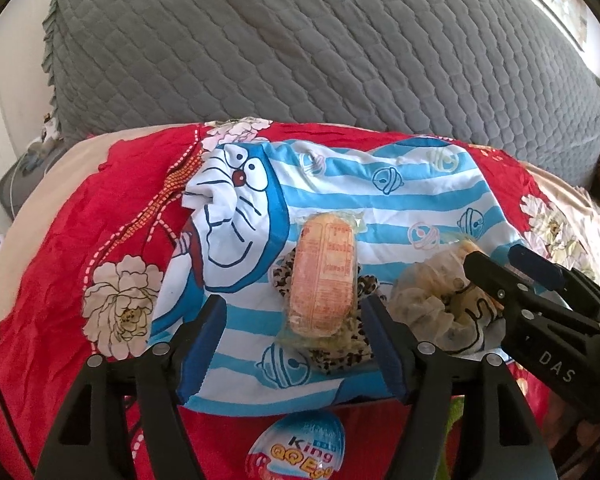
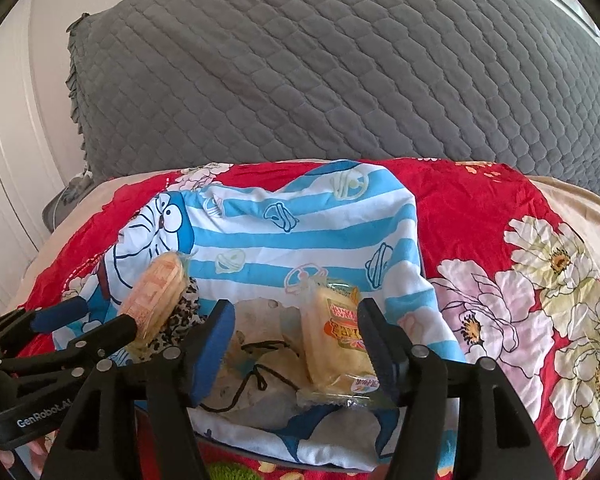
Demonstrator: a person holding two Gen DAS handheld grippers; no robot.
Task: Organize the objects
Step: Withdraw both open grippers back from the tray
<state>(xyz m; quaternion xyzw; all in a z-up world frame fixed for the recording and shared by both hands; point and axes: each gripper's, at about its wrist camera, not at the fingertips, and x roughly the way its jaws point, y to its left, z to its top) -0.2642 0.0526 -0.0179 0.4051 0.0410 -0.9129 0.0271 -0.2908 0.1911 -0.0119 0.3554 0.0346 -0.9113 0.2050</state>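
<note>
Viewing along my left tongs (image 1: 292,328), I see their 2 fingers spread apart either side of an orange-wrapped snack (image 1: 323,276), lying on a leopard-print item (image 1: 340,354) atop the blue-striped cartoon cloth (image 1: 340,184); a King egg (image 1: 298,450) sits below. Right wrist view: my right tongs (image 2: 296,344) stand apart around a yellow wrapped cake (image 2: 338,340), beside a drawstring pouch (image 2: 260,364), on the red floral bedspread (image 2: 480,216).

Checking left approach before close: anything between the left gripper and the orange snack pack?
Nothing visible. The left gripper is open with the orange snack pack lying between its fingers, on a leopard-print cloth atop the striped cartoon fabric. The right gripper sits off to the side over the yellow snack pack.
</note>
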